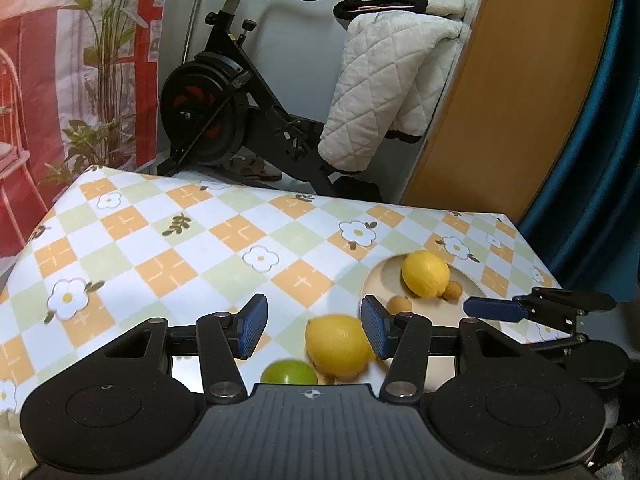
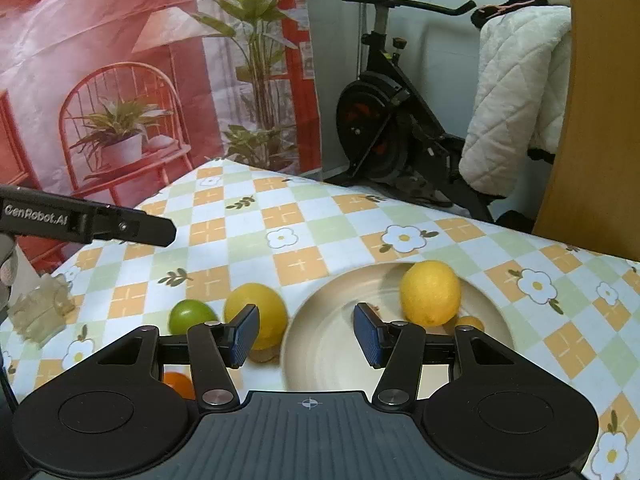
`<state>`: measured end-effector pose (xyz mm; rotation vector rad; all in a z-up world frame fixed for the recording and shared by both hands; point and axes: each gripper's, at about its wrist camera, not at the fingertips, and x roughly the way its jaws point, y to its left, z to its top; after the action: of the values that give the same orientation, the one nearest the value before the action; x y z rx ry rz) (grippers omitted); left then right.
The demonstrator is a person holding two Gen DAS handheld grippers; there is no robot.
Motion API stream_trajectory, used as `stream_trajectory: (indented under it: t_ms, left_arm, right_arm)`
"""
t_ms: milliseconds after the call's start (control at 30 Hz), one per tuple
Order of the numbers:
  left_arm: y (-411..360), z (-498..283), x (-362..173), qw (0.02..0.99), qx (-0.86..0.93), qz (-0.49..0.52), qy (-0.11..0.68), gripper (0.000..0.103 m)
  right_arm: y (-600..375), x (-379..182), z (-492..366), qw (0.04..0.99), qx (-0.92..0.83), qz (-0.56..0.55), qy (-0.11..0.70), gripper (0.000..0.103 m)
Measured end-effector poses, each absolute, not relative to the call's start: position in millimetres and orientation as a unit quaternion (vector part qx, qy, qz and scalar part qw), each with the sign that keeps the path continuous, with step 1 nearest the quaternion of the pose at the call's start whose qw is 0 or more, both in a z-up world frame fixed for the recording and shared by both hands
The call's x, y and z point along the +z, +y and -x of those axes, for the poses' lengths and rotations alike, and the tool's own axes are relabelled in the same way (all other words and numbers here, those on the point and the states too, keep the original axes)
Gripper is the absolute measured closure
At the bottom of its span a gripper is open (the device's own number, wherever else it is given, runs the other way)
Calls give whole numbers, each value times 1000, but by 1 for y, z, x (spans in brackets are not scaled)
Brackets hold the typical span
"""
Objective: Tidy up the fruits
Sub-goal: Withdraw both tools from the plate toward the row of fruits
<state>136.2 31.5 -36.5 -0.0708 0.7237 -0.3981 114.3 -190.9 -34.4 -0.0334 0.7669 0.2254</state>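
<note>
Covering everything is the checked tablecloth (image 2: 304, 236), w/ my cream plate (image 2: 320, 344) sitting at roughly 4 o'clock on it, seen from the right wrist cam. My right tongs (image 2: 306, 334) hang above the plate's near-left rim, blue pads (image 2: 370, 336) spread wide, nothing between them. My left tongs (image 1: 314, 326) are spread too, empty; they hover over the loose lemon (image 1: 338, 346), which lies off the plate, just beside its rim at 9 o'clock. Can't tell its long axis, since blur and the pad hide its ends.

Lemon on the plate (image 2: 430, 292) sits toward 1 o'clock of the dish, long axis running approx 11-to-5, nub end pointing to 5 o'clock. Green lime (image 2: 192, 316) is just left of the loose lemon, touching or nearly, can't tell which. Orange fruit (image 2: 178, 384) peeks out under my right tongs' left arm, mostly hidden. Two small tan round fruits (image 1: 400, 304) rest on the plate, one tucked against the plated lemon's 5 o'clock side.
</note>
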Motion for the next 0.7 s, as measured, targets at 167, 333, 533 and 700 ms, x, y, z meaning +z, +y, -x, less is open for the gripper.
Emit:
stream_trajectory:
  t_ms: [167, 333, 533, 700]
  left_arm:
    - [33, -115, -42, 916, -193, 29, 351, 49]
    - [37, -102, -50, 912, -193, 48, 358, 49]
    - [32, -87, -59, 909, -194, 43, 367, 49]
    - [31, -73, -66, 906, -198, 38, 372, 49]
  right_arm:
    - [-188, -33, -101, 922, 105, 6, 373, 54]
    - [-185, -34, -83, 923, 101, 0, 371, 54]
    - [-178, -42, -63, 917, 107, 3, 385, 54]
    - [-176, -48, -50, 910, 110, 3, 401, 54]
